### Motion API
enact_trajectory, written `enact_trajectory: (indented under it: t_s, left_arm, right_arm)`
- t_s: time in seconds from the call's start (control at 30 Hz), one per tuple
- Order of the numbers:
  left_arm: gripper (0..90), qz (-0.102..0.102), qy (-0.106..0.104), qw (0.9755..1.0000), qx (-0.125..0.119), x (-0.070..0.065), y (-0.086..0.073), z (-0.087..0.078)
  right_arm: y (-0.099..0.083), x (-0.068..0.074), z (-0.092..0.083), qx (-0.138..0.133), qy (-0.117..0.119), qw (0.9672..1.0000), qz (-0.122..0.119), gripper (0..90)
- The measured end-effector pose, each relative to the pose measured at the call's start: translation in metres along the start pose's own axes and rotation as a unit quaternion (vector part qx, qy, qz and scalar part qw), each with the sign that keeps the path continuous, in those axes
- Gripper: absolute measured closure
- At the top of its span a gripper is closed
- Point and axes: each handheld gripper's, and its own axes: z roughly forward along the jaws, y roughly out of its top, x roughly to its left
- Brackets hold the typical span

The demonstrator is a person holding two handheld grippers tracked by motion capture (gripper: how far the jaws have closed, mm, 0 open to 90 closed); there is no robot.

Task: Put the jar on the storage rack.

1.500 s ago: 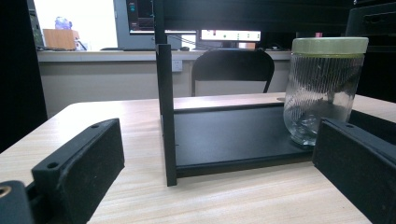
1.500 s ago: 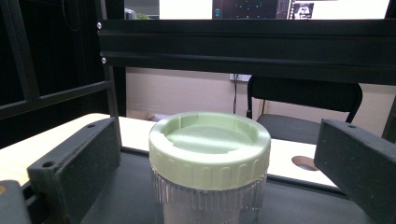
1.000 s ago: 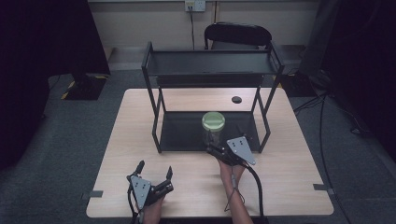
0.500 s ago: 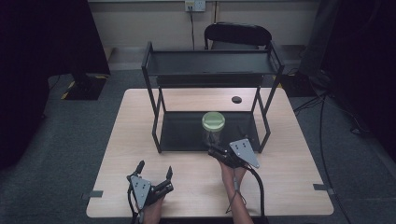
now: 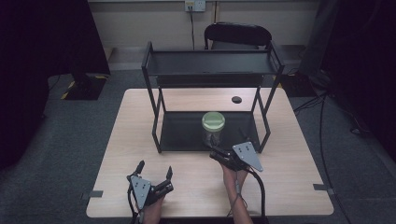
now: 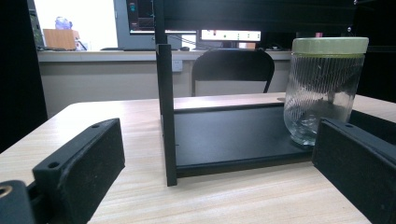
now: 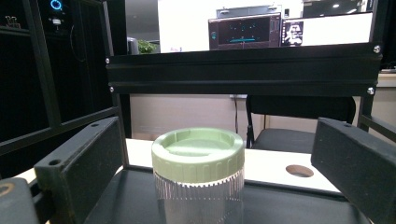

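A clear ribbed glass jar (image 5: 213, 127) with a pale green lid stands upright on the lower shelf of a black two-tier rack (image 5: 154, 116), near the shelf's front edge. My right gripper (image 5: 225, 140) is open just in front of the jar, its jaws pointing at it and not touching it. In the right gripper view the jar (image 7: 198, 186) sits low between the spread jaws of that gripper (image 7: 219, 156). My left gripper (image 5: 154, 168) rests open near the table's front edge, with nothing in it. In the left gripper view the jar (image 6: 324, 88) stands ahead to the right of that gripper (image 6: 219, 186).
The rack's front left post (image 6: 166, 112) stands straight ahead of the left gripper. A small dark round spot (image 5: 236, 99) marks the table behind the rack. A black chair (image 5: 238, 35) stands beyond the table's far edge. The rack's top shelf (image 5: 210, 63) is bare.
The right gripper has shifted very slightly in front of the jar. The left gripper and the jar have not moved.
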Motion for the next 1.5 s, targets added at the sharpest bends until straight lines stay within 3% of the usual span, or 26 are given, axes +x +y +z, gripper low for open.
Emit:
enact_trajectory:
  t_s: [0.23,0.8,1.5]
  left_arm:
    - [2.0,0.000,0.000,1.0000,0.001,0.000,0.000,0.000]
    - [2.2,0.001,0.001,1.0000,0.001,0.000,0.000,0.000]
    - [2.2,0.000,0.001,1.0000,0.000,0.000,0.000,0.000]
  right_arm:
    - [0.000,-0.003,-0.004,-0.002,-0.006,1.0000,0.006,1.3]
    - [-0.003,-0.006,-0.018,-0.023,-0.017,0.9996,-0.008,0.0]
    - [-0.005,-0.009,-0.040,-0.025,-0.033,0.9991,-0.007,0.0]
